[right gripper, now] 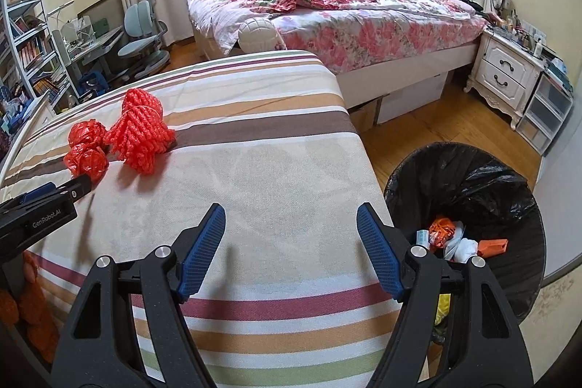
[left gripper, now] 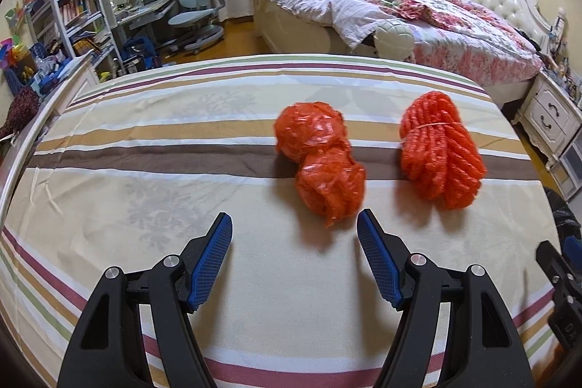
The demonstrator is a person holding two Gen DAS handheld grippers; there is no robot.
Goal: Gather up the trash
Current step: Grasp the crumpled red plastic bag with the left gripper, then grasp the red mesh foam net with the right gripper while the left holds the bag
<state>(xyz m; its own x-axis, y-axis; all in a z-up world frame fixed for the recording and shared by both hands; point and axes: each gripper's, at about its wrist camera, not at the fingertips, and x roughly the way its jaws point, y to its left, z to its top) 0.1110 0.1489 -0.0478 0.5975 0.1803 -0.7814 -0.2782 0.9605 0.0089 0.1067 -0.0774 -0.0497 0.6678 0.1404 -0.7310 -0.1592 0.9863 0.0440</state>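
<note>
In the left wrist view the left gripper (left gripper: 294,231) hovers with jaws spread just short of the orange plastic wad (left gripper: 320,162) beside the orange mesh bundle (left gripper: 440,151) on the striped cloth (left gripper: 145,170), while the right wrist view shows the right gripper (right gripper: 291,224) likewise spread and empty, over the cloth's edge next to the black-lined trash bin (right gripper: 473,184).

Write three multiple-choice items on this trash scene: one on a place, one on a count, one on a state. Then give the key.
1. The trash bin stands:
A. on the striped bed
B. on the floor beside the striped bed
C. under the desk

2. Orange bundles on the striped bed:
A. one
B. two
C. four

3. The left tongs are:
A. open, empty
B. shut on a bundle
C. inside the bin

Key: B, the bin sits on wood floor; B, crinkled plastic bundle and netted bundle; A, nothing lies between the fingers.
</note>
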